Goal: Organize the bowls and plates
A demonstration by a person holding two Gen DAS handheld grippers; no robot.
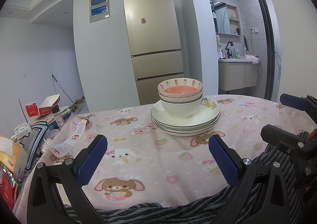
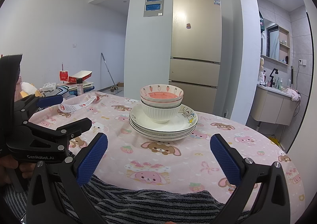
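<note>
Two grippers are in view, both released, fingers spread wide and holding nothing. The left gripper (image 1: 158, 148) occupies the lower part of its own view, blue pads apart, over the near edge of the tabletop (image 1: 150, 166). The right gripper (image 2: 158, 147) sits likewise at the bottom of its view. Each also shows at the side of the other's frame: the right gripper at right edge in the left view, the left gripper at left edge in the right view, held by a hand (image 2: 13, 166).

Dishes stand in one pile at frame centre, well apart from both grippers. Plates (image 1: 185, 125) are stacked at the bottom, dark-rimmed; the top one carries a cartoon print. On them rests a white ribbed bowl (image 1: 181, 108), and nested in it two strawberry bowls (image 1: 180, 88) with pink interiors. The pile stands upright.

The tabletop is covered by a pink cartoon cloth; a grey striped fabric (image 2: 150, 202) lies at its near edge. A printed paper strip (image 1: 68, 141) lies at left. A fridge (image 1: 152, 45) stands behind, upper centre.
</note>
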